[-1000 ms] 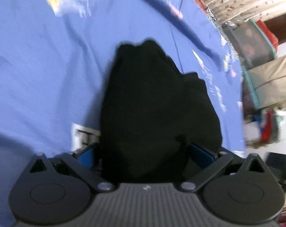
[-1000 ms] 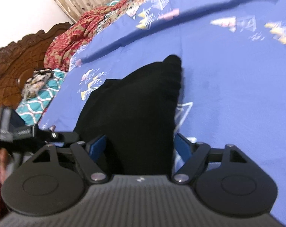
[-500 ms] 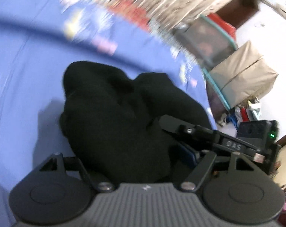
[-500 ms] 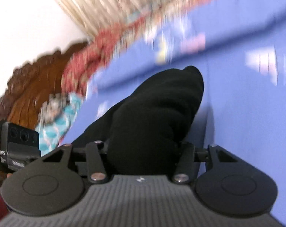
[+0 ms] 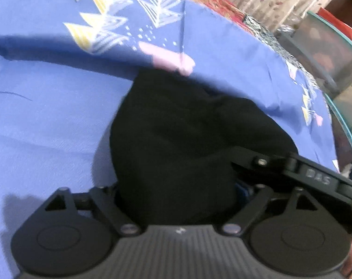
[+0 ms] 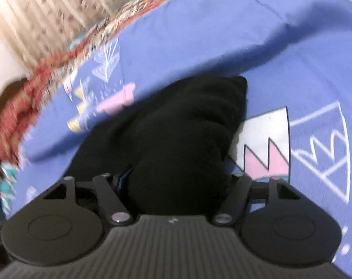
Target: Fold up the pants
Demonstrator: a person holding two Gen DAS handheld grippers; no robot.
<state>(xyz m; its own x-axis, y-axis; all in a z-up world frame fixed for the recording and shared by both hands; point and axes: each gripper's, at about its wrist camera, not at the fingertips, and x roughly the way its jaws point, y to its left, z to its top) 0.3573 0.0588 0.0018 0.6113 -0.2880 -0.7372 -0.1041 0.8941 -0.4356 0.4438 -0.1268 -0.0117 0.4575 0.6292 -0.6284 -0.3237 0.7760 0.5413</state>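
The black pants [image 5: 176, 144] lie bunched on the blue patterned bedsheet [image 5: 48, 116]. My left gripper [image 5: 176, 200] is shut on a thick fold of the pants; the fabric hides its fingertips. The right gripper's body [image 5: 315, 176] shows close beside it at the right. In the right wrist view the pants [image 6: 183, 139] fill the middle, and my right gripper [image 6: 178, 193] is shut on another fold of them. The far end of the pants rests on the sheet [image 6: 315, 69].
A red patterned blanket [image 6: 24, 97] and a curtain [image 6: 36, 11] lie beyond the sheet. Plastic storage boxes [image 5: 327, 53] stand off the bed's right side. A raised crease in the sheet [image 5: 59, 53] runs just behind the pants.
Both grippers closed from open onto the pants, then swung with the fabric toward the far part of the bed. The two grippers have come close together.
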